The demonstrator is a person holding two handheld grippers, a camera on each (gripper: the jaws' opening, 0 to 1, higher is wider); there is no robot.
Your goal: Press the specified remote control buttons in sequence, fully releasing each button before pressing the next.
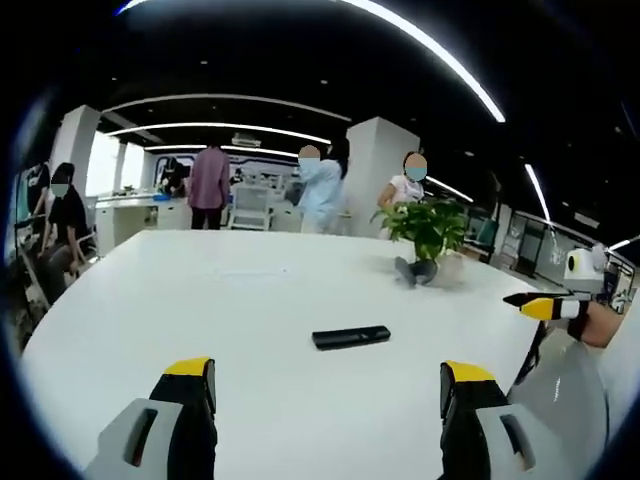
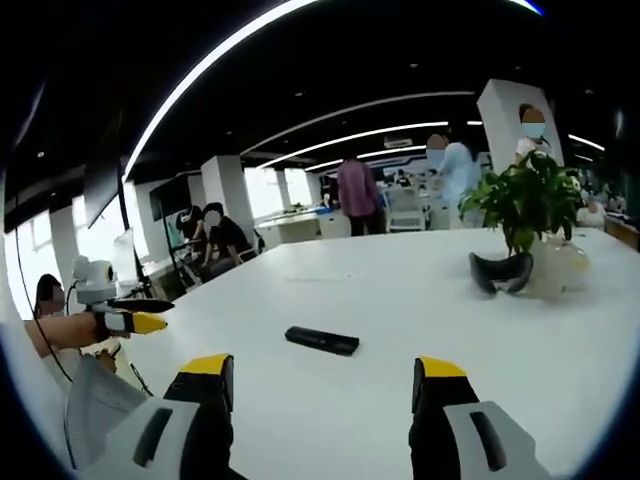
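Left gripper (image 1: 327, 385) low centre of frame, jaws wide, empty, aimed at remote (image 1: 350, 337) on table (image 1: 200, 300). Right gripper (image 2: 323, 385) same: wide, empty, remote (image 2: 321, 340) just above it.

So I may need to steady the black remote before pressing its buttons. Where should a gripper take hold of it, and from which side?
Probably across its narrow width near one end, coming straight down from above. The remote lies flat on the white table, long and slim, so only its long edges offer the jaws a hold. The left gripper, open, faces it most squarely.
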